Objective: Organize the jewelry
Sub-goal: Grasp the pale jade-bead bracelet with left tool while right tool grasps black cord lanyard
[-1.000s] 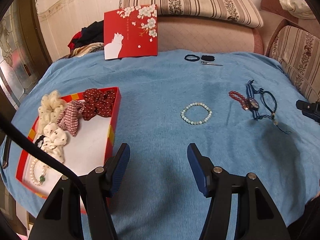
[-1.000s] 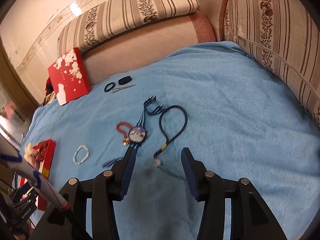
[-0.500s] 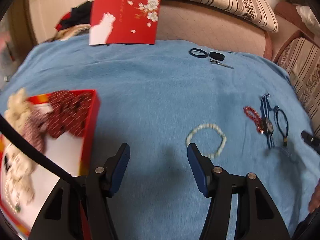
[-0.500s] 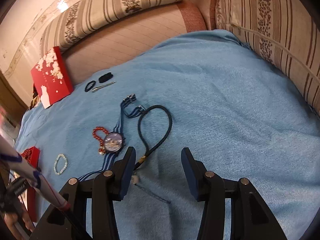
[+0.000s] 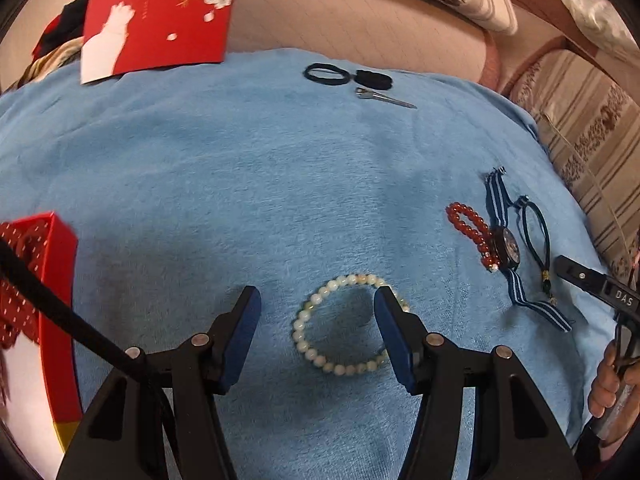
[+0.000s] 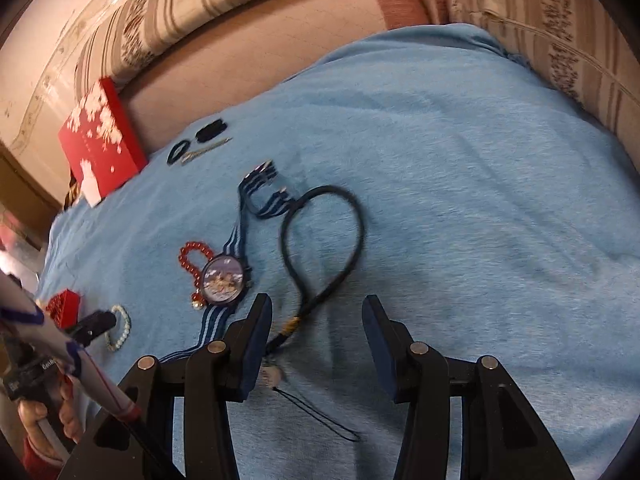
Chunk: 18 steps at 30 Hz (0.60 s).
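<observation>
Blue cloth (image 5: 240, 184), pale bead bracelet (image 5: 344, 322) flat between spread left claw (image 5: 316, 316), right claw (image 6: 316, 324) spread over black cord necklace (image 6: 320, 248)

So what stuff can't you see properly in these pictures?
- Red box, left wrist view: cut off by the picture edge, contents mostly hidden.
- Pale bead bracelet, left wrist view: right side hidden behind a gripper finger.
- Black cord necklace, right wrist view: pendant end hidden behind a gripper finger.

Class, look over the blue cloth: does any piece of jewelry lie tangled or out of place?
Yes. The red bead bracelet, the striped-strap watch and the dark cord necklace lie bunched together, touching or overlapping, not laid apart. The pale bead bracelet lies alone, a neat ring.
</observation>
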Available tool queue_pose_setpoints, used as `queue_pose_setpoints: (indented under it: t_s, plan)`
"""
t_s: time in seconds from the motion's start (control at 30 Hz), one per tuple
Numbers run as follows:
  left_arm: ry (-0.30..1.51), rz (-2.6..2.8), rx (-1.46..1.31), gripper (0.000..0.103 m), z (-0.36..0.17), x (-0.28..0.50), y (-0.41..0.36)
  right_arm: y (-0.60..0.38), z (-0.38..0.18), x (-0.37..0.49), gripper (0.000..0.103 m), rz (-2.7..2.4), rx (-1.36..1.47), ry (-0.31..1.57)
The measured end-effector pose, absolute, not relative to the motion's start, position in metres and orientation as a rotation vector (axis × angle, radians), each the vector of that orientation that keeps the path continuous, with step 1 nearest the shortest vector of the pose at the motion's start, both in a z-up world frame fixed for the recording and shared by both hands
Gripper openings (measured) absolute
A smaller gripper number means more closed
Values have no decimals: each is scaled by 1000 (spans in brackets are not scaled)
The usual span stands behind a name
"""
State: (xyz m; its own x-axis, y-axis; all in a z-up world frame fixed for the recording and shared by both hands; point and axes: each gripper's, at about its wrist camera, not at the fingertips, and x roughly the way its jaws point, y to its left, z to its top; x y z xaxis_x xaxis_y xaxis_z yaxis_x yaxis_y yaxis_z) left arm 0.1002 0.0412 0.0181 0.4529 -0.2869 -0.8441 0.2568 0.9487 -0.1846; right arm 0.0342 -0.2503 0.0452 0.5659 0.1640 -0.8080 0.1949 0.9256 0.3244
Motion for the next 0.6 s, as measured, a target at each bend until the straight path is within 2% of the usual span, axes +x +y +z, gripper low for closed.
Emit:
queue_pose_setpoints:
  t_s: [0.07, 0.17, 0.27, 0.3, 0.37, 0.47, 0.53, 0.6]
  plan:
    - [1045, -334, -18, 53, 16, 100, 39, -239, 40, 38, 51, -3, 372, 994]
    - [1038, -328, 10, 35, 14, 99, 37, -225, 39, 40, 51, -15, 282, 994]
    - [1043, -349, 9, 14, 13, 97, 34, -215, 37, 41, 51, -37, 213, 996]
    - [1045, -356, 11, 10, 13, 97, 32, -212, 36, 41, 51, -46, 186, 996]
    - [1039, -365, 41, 10, 12, 93, 25, -206, 35, 41, 48, -62, 137, 994]
    - [1028, -367, 63, 10, 13, 87, 16, -203, 34, 41, 34, -94, 82, 994]
    - [1019, -368, 37, 15, 11, 86, 15, -206, 34, 39, 22, -103, 83, 995]
    - [1011, -382, 8, 27, 10, 84, 15, -207, 35, 39, 16, -107, 87, 997]
